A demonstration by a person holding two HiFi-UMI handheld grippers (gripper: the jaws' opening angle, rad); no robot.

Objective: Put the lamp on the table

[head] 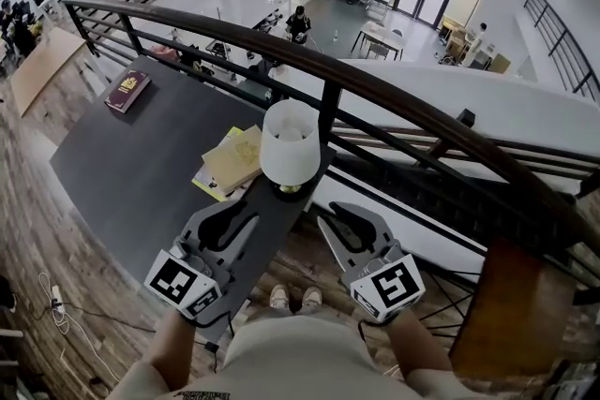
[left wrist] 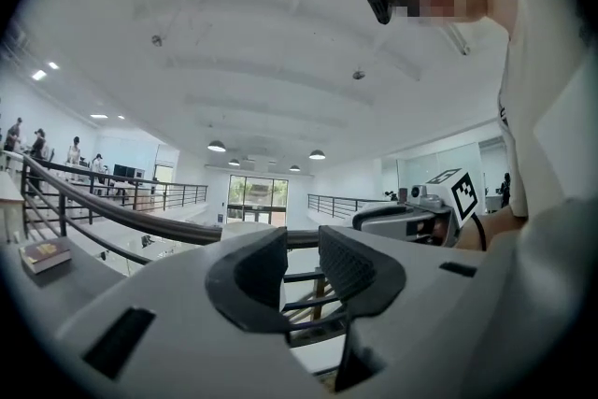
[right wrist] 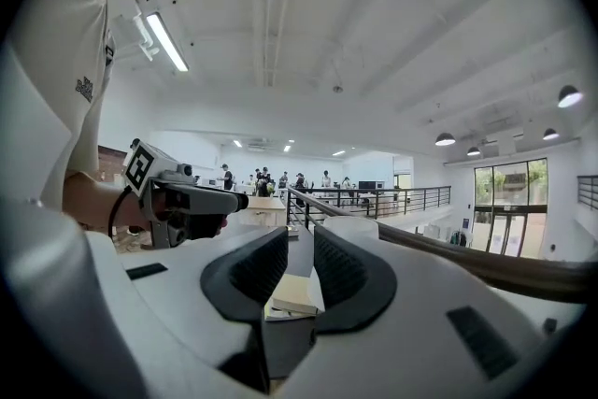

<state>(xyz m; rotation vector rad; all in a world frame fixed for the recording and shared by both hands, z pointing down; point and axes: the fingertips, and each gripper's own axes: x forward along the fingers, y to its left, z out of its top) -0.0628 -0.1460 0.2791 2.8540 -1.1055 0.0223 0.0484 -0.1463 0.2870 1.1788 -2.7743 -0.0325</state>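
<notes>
Lamp (head: 289, 145) with white shade stands upright on the dark worktop (head: 141, 155), at its near right corner, close to the edge by the railing (head: 394, 94). Its base is just beside a small stack of yellowish books (head: 232, 160); whether they touch I cannot tell. A red book (head: 127, 92) lies well apart at the far left. Left gripper (head: 234, 216) and right gripper (head: 339, 218) are both near the person, short of the lamp, one on each side and not touching it. Left gripper view: jaws apart, nothing between them, only railing and hall beyond. Right gripper view: jaws apart with a narrower gap, nothing held, worktop and books seen through the gap. Judgement: the placing looks done, since the lamp is on the worktop, upright and free of both grippers. Nothing left except maybe a nudge away from the edge, because it sits close to the corner and could tip off if bumped.
</notes>
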